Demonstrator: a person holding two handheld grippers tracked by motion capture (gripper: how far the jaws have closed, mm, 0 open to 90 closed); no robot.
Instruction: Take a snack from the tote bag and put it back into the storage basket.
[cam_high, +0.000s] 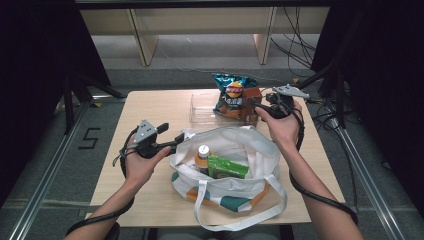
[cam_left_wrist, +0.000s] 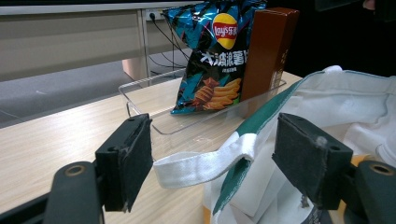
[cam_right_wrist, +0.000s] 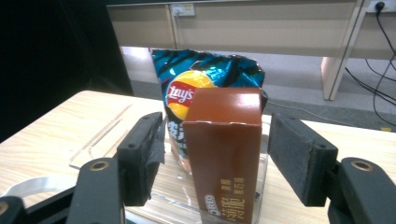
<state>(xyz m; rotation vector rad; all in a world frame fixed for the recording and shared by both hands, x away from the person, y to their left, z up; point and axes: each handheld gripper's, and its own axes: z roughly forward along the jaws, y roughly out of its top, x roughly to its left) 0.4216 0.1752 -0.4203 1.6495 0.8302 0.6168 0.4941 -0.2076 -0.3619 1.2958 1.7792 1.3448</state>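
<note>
The Lay's chip bag is teal-blue and black with a red-and-yellow logo and orange chips pictured low on its front. The box beside it is glossy brown with pale lettering. The tote bag is white with dark green and orange patches. Inside, a green packet lies beside an orange bottle with a white cap. The bin is clear plastic; the table is light wood grain.

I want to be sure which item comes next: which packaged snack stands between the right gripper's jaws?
The brown box, upright in the clear tray. The chip bag stands behind it.
</note>
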